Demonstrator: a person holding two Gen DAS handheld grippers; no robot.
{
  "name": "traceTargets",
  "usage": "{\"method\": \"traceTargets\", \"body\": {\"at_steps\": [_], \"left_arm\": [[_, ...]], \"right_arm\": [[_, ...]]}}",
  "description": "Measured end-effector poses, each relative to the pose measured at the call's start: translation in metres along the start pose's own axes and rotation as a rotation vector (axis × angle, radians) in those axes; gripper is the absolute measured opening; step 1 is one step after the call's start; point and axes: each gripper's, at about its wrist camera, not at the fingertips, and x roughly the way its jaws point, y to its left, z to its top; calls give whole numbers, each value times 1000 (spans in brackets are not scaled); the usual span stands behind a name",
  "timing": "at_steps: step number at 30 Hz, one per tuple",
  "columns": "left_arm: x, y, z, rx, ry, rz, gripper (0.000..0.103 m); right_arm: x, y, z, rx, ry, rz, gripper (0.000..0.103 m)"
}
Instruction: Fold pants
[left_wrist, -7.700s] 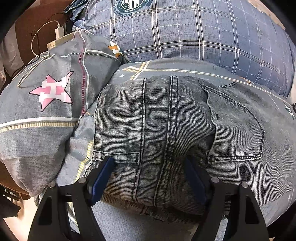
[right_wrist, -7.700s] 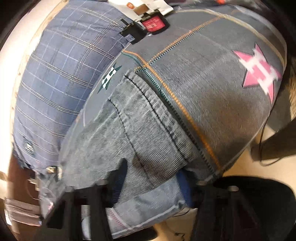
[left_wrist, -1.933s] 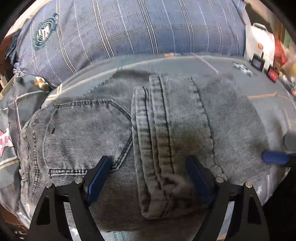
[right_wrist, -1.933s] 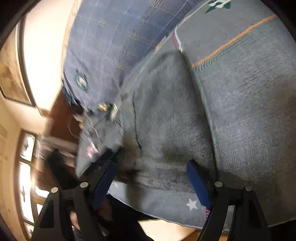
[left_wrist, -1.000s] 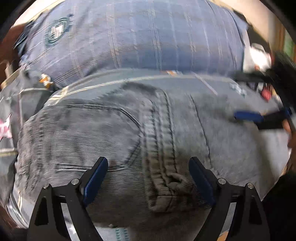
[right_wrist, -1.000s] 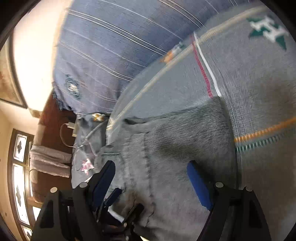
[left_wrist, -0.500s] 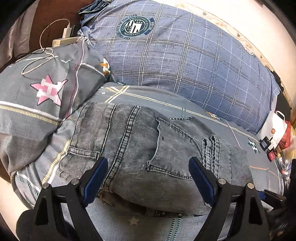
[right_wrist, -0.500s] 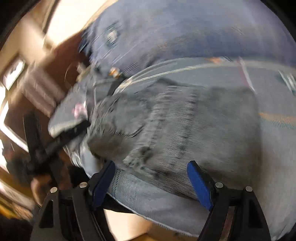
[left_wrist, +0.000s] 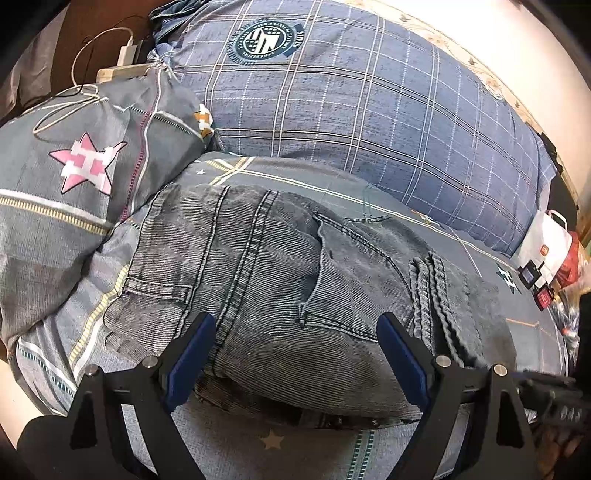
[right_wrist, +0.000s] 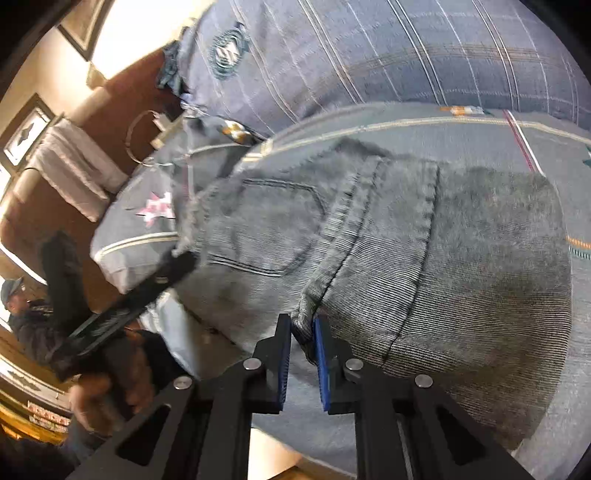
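Grey denim pants (left_wrist: 277, 277) lie folded on the bed, back pocket up, with the leg hems doubled over toward the right. My left gripper (left_wrist: 291, 325) hovers open over the near edge, fingers apart on either side of the pocket area and pressing on nothing. In the right wrist view the pants (right_wrist: 461, 277) fill the middle. My right gripper (right_wrist: 302, 325) has its blue pads drawn together on the near corner of the folded leg hem, with denim pinched between them. The left gripper (right_wrist: 110, 314) shows there too, at the left in a hand.
A grey pillow with a pink star (left_wrist: 74, 184) lies left of the pants, and a blue plaid quilt (left_wrist: 351, 110) is heaped behind. A white bag (left_wrist: 543, 247) and small items sit at the far right. A charger and cable (left_wrist: 125, 51) rest at the back left. A person (right_wrist: 14, 295) stands far left.
My right gripper's jaws, wide open half a second ago, have closed on the hem corner. The left gripper stays open, and its view has settled after a swing to the left.
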Motion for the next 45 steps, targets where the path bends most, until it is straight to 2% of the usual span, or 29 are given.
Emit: {"method": "traceTargets", "body": {"at_steps": [2, 5, 8, 11, 14, 16, 18, 21, 23, 26, 28, 30, 32, 34, 36, 37, 38, 41, 43, 45], "left_arm": [[-1, -1, 1, 2, -8, 7, 89], [-3, -10, 2, 33, -7, 8, 89], [-7, -26, 5, 81, -14, -8, 89], [-10, -50, 13, 128, -17, -51, 89], [-10, -79, 25, 164, -8, -127, 89], [-3, -98, 33, 188, 13, -156, 89], [6, -114, 34, 256, 31, -134, 89], [29, -126, 28, 307, 109, -72, 89], [39, -127, 17, 317, 150, -49, 89], [43, -137, 3, 360, 161, -41, 89], [52, -147, -14, 446, 182, -1, 89], [63, -150, -34, 527, 228, 76, 90], [62, -145, -39, 513, 193, 75, 92], [62, -143, -38, 499, 206, 72, 92], [62, -143, -38, 505, 203, 73, 92], [63, -143, -39, 506, 199, 71, 92], [62, -142, -39, 505, 196, 68, 92], [62, -137, -41, 496, 194, 53, 92], [61, -136, -41, 494, 193, 44, 93], [63, -137, -41, 491, 187, 46, 95]], "right_arm": [[6, 11, -4, -34, 10, -2, 14], [33, 5, -17, -77, 92, -26, 16], [27, 1, -19, -67, 60, 11, 18], [16, -7, -21, -39, 40, 62, 25], [6, -19, -26, 27, 11, 129, 49], [6, -33, -31, 115, -16, 209, 53], [7, -41, -36, 170, -38, 255, 53], [-2, -49, -46, 244, -58, 308, 53], [-17, -56, -55, 267, -71, 302, 53], [-53, -70, -67, 272, -115, 243, 53], [-76, -82, -68, 278, -161, 195, 54], [-93, -96, -56, 294, -201, 147, 54], [-99, -108, -31, 308, -227, 132, 54], [-99, -118, -4, 309, -236, 167, 54], [-88, -129, 27, 343, -244, 161, 59], [-74, -136, 46, 340, -219, 153, 63], [-61, -143, 58, 351, -197, 148, 63], [-16, -187, 77, 491, -97, 97, 61], [-18, -198, 77, 578, -135, 154, 61], [-28, -190, 80, 558, -147, 152, 61]]}}
